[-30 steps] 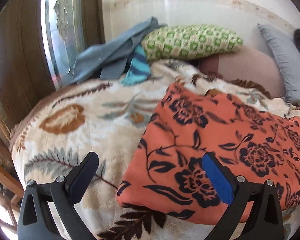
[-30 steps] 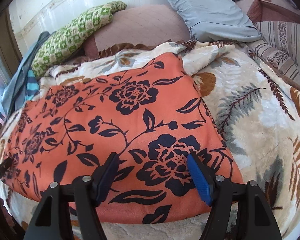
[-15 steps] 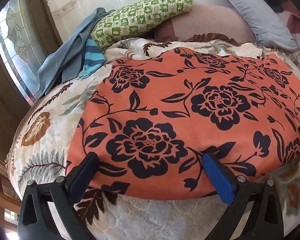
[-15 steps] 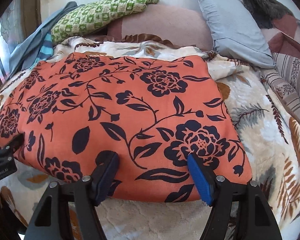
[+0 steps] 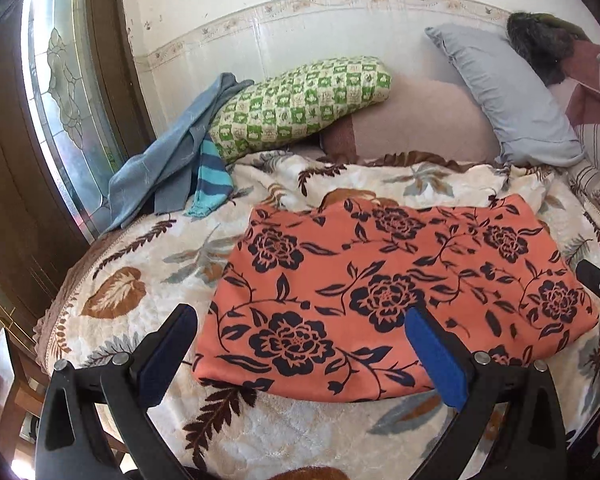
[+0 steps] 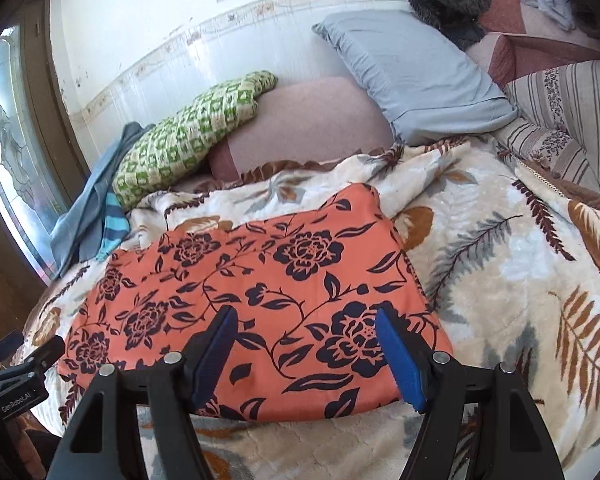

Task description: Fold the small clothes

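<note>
An orange cloth with dark blue flowers (image 5: pixel 388 292) lies folded flat in a rectangle on the leaf-patterned bed blanket (image 5: pixel 140 280); it also shows in the right wrist view (image 6: pixel 260 296). My left gripper (image 5: pixel 300 352) is open and empty, held above the cloth's near left corner. My right gripper (image 6: pixel 306 352) is open and empty, held above the cloth's near right part. Neither gripper touches the cloth. The left gripper's body shows at the left edge of the right wrist view (image 6: pixel 20 376).
A blue-grey garment (image 5: pixel 168 160) and a striped teal piece (image 5: pixel 212 176) lie at the back left by the glass door (image 5: pixel 68 96). A green checked pillow (image 5: pixel 296 100), a pink pillow (image 5: pixel 420 120) and a grey pillow (image 5: pixel 504 96) line the wall.
Both grippers have drawn back and up from the cloth, so it looks smaller and farther. The cloth lies still. Both stay open.
</note>
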The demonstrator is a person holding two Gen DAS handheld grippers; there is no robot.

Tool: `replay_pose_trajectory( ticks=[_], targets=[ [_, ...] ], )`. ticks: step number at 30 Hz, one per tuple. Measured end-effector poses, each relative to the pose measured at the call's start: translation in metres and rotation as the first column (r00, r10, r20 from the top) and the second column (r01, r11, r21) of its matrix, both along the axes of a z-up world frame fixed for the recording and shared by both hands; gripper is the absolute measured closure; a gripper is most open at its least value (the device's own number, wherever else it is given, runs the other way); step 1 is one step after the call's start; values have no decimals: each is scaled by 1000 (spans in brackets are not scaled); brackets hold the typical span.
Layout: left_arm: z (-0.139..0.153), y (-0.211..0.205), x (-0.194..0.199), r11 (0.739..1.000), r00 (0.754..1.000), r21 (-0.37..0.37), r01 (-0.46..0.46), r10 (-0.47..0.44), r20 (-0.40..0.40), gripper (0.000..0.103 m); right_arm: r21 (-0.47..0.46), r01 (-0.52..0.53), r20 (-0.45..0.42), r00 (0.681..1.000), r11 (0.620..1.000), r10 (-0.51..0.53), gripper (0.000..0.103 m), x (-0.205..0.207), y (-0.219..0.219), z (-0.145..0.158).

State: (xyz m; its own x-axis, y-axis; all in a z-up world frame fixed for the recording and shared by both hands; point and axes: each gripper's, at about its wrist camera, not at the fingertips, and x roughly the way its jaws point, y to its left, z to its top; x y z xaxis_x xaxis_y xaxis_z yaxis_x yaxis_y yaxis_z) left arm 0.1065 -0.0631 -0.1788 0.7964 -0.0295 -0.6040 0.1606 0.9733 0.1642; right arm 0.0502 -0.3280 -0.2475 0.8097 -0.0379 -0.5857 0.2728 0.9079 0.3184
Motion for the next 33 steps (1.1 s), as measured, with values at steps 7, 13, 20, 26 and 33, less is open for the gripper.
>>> replay_pose_trajectory(
  ticks=[7, 13, 20, 26, 33],
  targets=[
    [39, -13, -18, 999, 997, -36, 37, -35, 63, 0, -6, 34, 73, 997, 999, -33, 29, -23, -9, 20],
    [54, -19, -28, 997, 997, -60, 53, -49, 64, 0, 4, 46, 90, 995, 999, -46, 29, -43, -9, 23],
    [63, -20, -40, 995, 995, -73, 73, -68, 76, 0, -4, 40, 72, 997, 999, -39, 29, -62, -4, 23],
    [72, -15, -48, 991, 995, -107, 76, -68, 79, 0, -34, 37, 84, 996, 999, -34, 29, -80, 5, 36],
    [84, -10, -51, 999, 988, 19, -36, 33, 152, 0, -55, 27, 128, 992, 998, -20, 29, -90, 14, 67]
  ],
)
